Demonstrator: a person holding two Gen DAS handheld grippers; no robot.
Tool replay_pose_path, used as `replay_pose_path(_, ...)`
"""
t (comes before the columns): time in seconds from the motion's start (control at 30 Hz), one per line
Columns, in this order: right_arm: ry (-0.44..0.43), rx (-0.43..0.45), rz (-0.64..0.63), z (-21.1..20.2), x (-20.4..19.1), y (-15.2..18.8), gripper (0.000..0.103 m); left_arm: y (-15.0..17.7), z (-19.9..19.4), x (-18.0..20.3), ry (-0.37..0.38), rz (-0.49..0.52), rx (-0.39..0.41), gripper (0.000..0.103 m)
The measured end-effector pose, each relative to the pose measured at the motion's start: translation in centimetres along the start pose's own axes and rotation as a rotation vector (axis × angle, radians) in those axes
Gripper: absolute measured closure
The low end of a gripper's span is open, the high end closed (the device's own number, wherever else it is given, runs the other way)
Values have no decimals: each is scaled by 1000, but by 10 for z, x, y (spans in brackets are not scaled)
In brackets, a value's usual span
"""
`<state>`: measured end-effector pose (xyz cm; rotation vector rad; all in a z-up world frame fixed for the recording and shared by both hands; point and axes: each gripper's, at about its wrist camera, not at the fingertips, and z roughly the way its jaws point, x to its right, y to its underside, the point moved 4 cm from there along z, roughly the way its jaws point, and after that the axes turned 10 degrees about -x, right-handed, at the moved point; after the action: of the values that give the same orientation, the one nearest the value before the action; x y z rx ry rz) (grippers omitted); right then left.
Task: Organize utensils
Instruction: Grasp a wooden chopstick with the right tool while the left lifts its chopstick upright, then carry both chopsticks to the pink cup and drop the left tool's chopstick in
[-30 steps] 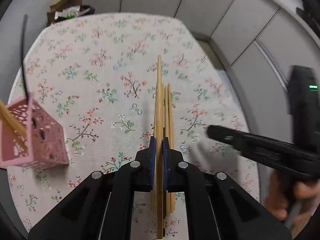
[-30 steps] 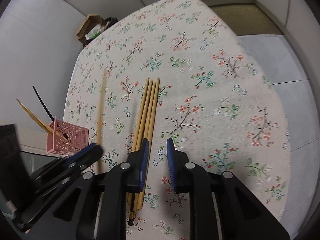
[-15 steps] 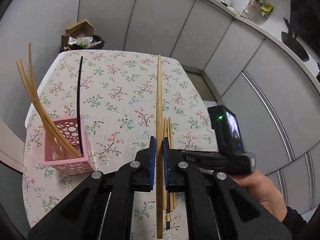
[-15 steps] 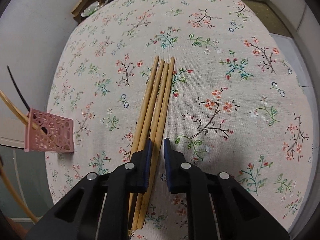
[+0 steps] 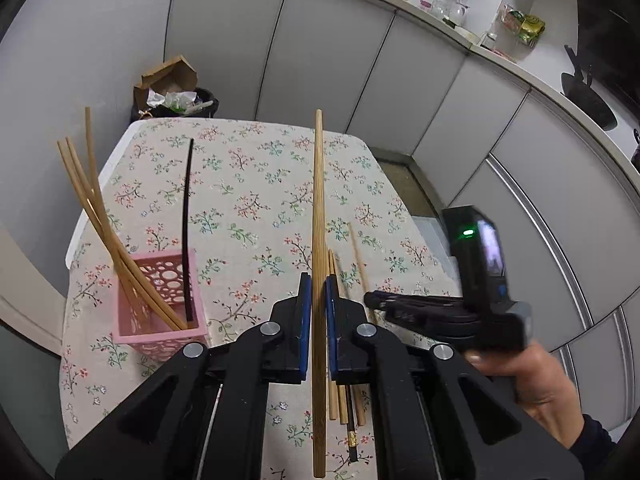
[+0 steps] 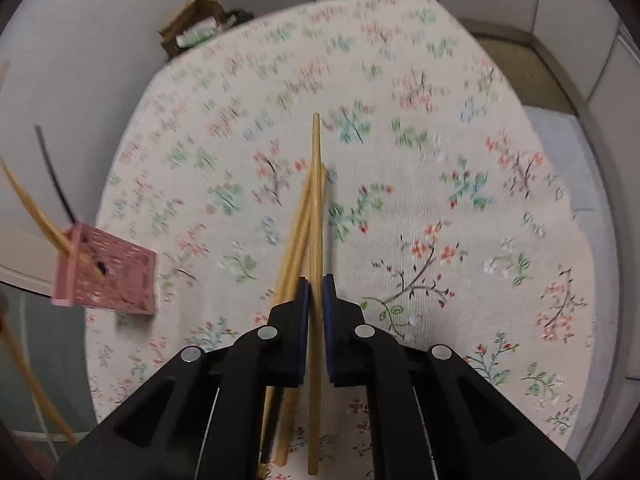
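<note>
Since a second ago both hands have risen: the left gripper (image 5: 316, 312) now carries its long pale wooden chopstick (image 5: 318, 240) well above the flowered tablecloth (image 5: 248, 184), and the right gripper (image 6: 316, 304), which was open over the pile, has shut on a second wooden chopstick (image 6: 316, 220) and seems to be lifting it off the pile.

Each stick is pinched some way up from its butt end, lying along the line of the fingers, and its long front part juts out ahead. To my eye that hold suits dropping a tip straight into a holder.

That holder is the pink perforated plastic basket (image 5: 160, 304), standing at the near left of the table. Three wooden chopsticks (image 5: 100, 216) already lean in it, fanning out to the left, and a single thin black chopstick (image 5: 187, 232) stands almost upright against its right side.

Under the left gripper and just to its right, the remaining loose chopsticks (image 5: 340, 396) lie on the cloth in a close bundle; one of them is dark with a gold band near its end. The left hand's stick hangs to the right of the basket and apart from it, so it has yet to go in.
</note>
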<state>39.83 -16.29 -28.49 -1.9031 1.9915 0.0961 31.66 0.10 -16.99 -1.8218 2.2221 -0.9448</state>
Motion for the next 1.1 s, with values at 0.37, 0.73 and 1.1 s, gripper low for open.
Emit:
replay_pose_path(0.37,-154,393,-150,-95,-52,3,96,-21,-43,-55,-69,-83,199,97)
replay_pose_path(0.73,-244,561,-174,-126,-65,15,96,-34,-43,-93,-130,-130,387,97)
replay_pose_path(1.1,-267,569,-177,-123,-64,15,96,-26,-19,-90,-256,-5,491,97)
